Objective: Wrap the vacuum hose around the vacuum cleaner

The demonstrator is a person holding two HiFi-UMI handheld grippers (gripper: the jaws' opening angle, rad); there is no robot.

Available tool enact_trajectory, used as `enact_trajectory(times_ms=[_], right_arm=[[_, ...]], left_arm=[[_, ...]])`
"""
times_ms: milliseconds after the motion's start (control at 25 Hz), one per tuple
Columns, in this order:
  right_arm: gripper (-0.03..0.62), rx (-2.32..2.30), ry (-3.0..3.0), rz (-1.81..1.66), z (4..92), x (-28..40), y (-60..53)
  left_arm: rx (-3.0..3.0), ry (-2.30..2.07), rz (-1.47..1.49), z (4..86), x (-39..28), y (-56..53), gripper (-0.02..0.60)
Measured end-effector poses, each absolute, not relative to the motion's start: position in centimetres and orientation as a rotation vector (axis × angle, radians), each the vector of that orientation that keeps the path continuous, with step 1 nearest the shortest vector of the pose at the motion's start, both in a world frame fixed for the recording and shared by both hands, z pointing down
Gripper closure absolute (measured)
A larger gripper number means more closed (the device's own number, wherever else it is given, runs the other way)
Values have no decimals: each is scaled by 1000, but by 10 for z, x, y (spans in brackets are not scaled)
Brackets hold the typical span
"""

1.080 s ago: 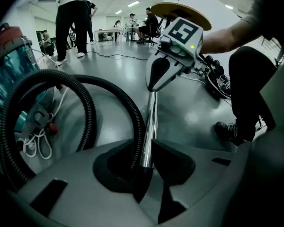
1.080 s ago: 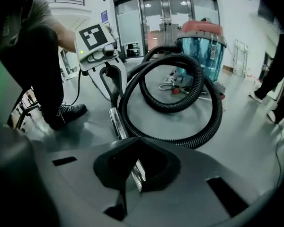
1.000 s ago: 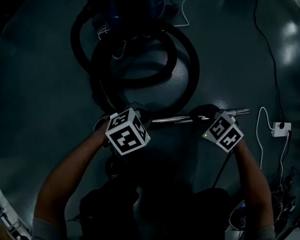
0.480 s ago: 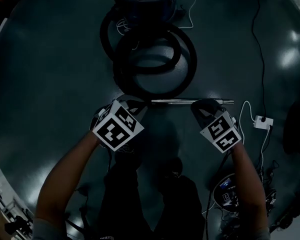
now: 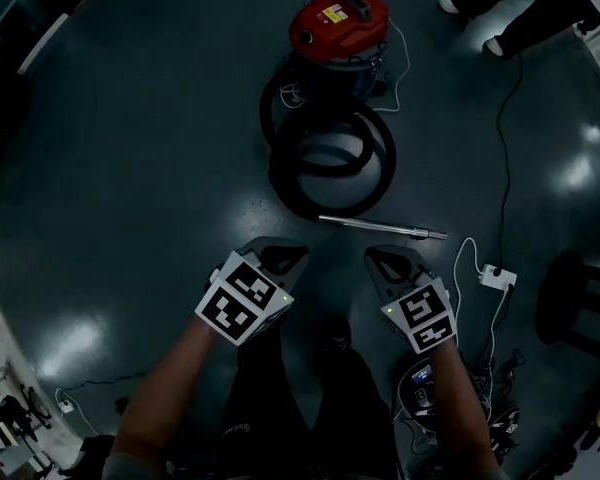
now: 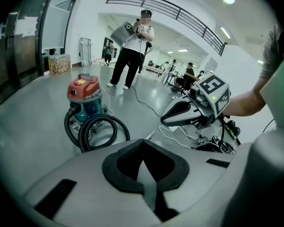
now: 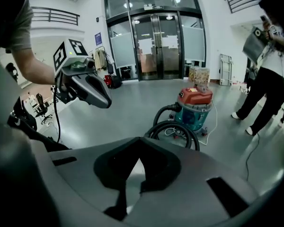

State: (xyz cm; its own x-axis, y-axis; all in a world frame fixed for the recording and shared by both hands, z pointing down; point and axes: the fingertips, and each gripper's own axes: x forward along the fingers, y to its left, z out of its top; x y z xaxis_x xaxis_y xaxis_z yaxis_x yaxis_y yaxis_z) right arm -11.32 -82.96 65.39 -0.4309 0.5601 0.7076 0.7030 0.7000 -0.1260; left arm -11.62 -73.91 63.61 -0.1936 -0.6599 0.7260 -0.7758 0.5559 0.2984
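Much open floor (image 5: 130, 168) around hose (image 5: 387, 158), seemingly.

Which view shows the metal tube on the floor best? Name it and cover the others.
The head view: the metal tube shows full length on the floor beside the coiled hose. The left gripper view catches only one short end. The right gripper view shows none of it.

The head view is dim, with ceiling-light glare on the floor (image 5: 70, 348); both gripper views are bright, with curved fisheye edges.
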Motion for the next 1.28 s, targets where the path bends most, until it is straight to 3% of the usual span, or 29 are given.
enact_trajectory(times_ms=[560, 1040, 1280], right_arm=[[588, -1004, -2366, 30, 391, -66, -746], [588, -909, -2601, 222, 249, -17, -637], [589, -951, -2700, 157, 197, 20, -610]], left_arm=[[1015, -2285, 166, 395, -69, -687, 575], [1113, -2440, 71, 254, -36, -605, 574], [1152, -2499, 59, 210, 0, -587, 574]])
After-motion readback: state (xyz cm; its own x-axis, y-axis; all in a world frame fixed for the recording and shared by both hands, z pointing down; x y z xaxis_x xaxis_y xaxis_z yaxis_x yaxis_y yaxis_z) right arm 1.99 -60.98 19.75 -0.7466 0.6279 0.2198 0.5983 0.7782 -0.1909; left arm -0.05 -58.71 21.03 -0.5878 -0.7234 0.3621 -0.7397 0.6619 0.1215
